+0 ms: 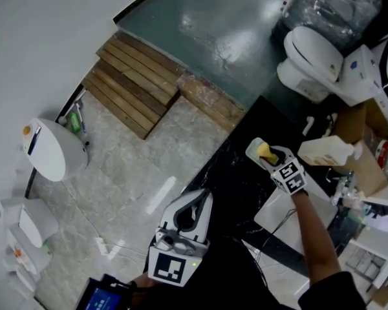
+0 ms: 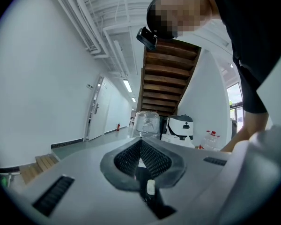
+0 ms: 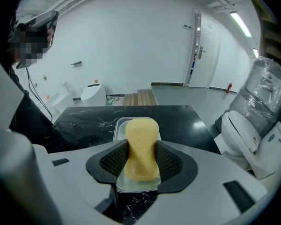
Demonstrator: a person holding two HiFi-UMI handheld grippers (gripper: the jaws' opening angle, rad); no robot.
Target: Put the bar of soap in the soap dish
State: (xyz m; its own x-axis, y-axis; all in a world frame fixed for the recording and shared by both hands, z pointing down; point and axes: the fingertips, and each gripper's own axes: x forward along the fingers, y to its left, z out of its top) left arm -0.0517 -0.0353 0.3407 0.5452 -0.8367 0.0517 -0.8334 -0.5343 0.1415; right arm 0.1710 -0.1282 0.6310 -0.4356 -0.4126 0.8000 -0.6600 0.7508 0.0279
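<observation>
The right gripper (image 3: 141, 145) is gripping the one bar of soap (image 3: 142, 125), its jaws pressing on the bar's two long sides. The bar's long axis is running along the jaws, and its rounded far end is pointing toward the far edge of the black marbled surface (image 3: 84, 118). The bar is showing pale yellow and smooth, narrowing at the waist. It is sitting over the single clear soap dish (image 3: 118, 123); contact cannot be told. The left gripper (image 2: 141, 146) is keeping its jaws closed on nothing.

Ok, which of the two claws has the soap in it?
The right claw: its jaws are closed on the yellow bar of soap, over the soap dish. The left claw is shut with nothing between its jaws.
</observation>
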